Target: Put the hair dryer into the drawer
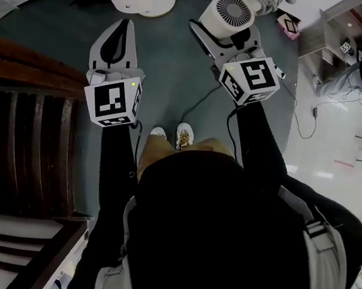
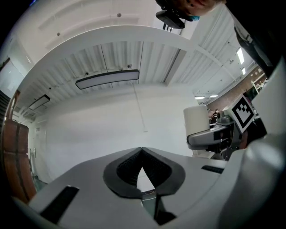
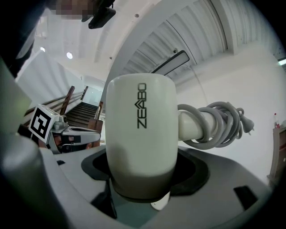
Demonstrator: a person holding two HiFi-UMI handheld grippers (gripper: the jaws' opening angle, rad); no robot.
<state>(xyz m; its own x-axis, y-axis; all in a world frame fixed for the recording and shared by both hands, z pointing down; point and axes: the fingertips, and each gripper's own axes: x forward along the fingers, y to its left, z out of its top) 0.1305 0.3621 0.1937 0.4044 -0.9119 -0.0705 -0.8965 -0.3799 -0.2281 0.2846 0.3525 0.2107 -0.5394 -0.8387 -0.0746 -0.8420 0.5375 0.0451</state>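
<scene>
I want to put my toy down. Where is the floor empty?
Bare grey floor lies between the left gripper and the hair dryer, down to the shoes. Crowded: cables on the right, dark wooden stairs on the left.

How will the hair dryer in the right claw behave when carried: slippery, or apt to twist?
The hair dryer looks smooth and rounded, so it may slip in the right claw. Its handle, wrapped in cord, sticks out sideways and could twist it that way.
</scene>
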